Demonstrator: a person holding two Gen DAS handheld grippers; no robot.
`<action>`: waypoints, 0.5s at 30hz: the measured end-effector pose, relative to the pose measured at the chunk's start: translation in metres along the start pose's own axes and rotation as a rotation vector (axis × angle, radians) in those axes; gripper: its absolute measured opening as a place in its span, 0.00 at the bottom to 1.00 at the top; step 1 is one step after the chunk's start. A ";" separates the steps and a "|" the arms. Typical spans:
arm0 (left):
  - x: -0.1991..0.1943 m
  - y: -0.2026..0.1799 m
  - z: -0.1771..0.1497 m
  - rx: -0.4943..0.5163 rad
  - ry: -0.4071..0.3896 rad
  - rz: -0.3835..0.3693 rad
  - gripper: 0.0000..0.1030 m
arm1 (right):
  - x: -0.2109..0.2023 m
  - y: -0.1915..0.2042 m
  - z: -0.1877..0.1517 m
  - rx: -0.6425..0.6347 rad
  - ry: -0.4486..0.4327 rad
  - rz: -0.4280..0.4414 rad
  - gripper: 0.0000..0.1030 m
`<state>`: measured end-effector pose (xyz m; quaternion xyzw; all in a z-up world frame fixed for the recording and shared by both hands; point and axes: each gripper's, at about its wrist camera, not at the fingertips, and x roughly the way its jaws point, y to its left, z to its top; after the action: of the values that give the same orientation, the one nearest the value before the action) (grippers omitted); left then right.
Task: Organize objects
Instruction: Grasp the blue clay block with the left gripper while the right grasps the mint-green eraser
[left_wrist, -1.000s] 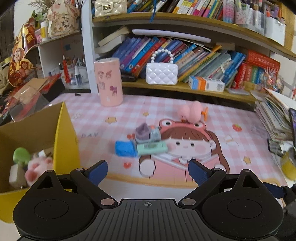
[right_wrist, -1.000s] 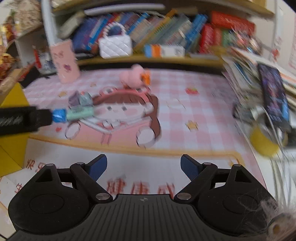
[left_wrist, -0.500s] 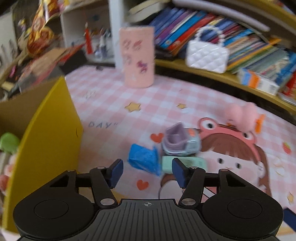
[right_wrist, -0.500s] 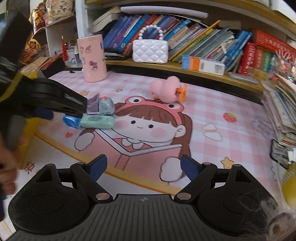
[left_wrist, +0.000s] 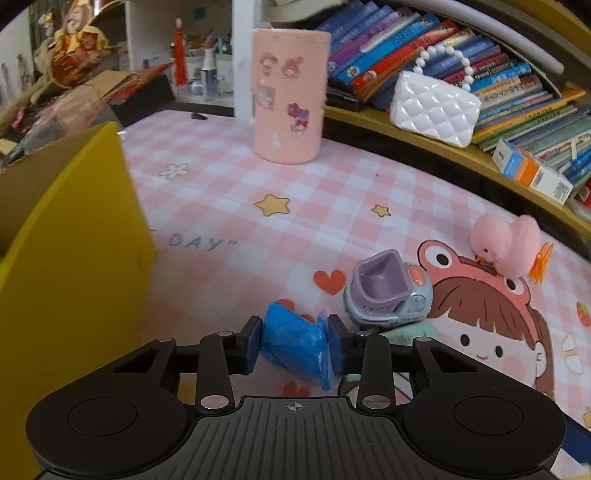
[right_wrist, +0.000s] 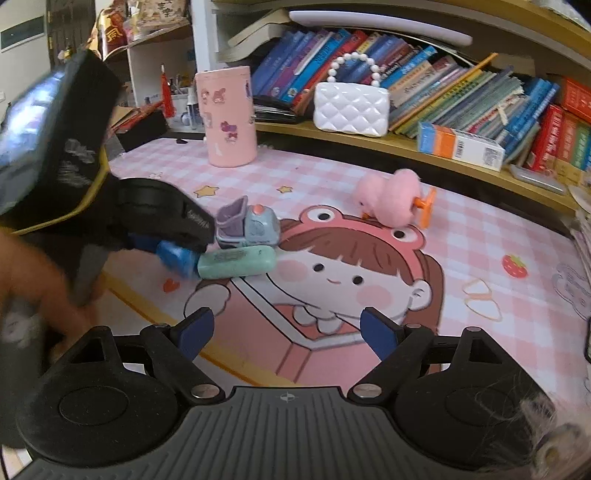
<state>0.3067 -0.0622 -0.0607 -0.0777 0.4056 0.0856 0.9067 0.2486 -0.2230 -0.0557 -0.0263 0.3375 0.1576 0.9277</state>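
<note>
My left gripper (left_wrist: 294, 341) is shut on a blue crinkled packet (left_wrist: 295, 347) low over the pink mat; it also shows in the right wrist view (right_wrist: 176, 258). Just right of it lie a purple-and-grey toy car (left_wrist: 388, 293) and a mint green case (right_wrist: 236, 262). A pink plush chick (left_wrist: 508, 247) with orange feet sits farther right. My right gripper (right_wrist: 288, 332) is open and empty above the cartoon girl print, near the mat's front.
A yellow cardboard box (left_wrist: 70, 258) stands at the left. A pink sticker-covered canister (left_wrist: 288, 96) stands at the back. A white quilted purse (left_wrist: 434, 105) and rows of books sit on the low shelf behind. The left gripper's body (right_wrist: 92, 192) fills the left of the right wrist view.
My left gripper moved forward and down to the blue packet and closed on it. My right gripper steadied over the mat and stays open.
</note>
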 end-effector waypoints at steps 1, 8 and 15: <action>-0.009 0.003 0.002 -0.016 -0.018 -0.008 0.33 | 0.004 0.001 0.002 -0.002 0.000 0.011 0.83; -0.081 0.018 0.010 -0.022 -0.126 -0.042 0.33 | 0.041 0.014 0.013 -0.067 -0.020 0.059 0.83; -0.106 0.032 0.003 -0.047 -0.134 -0.057 0.33 | 0.074 0.028 0.024 -0.093 -0.008 0.092 0.83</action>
<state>0.2321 -0.0407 0.0184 -0.1045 0.3395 0.0744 0.9318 0.3087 -0.1723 -0.0824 -0.0535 0.3270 0.2157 0.9185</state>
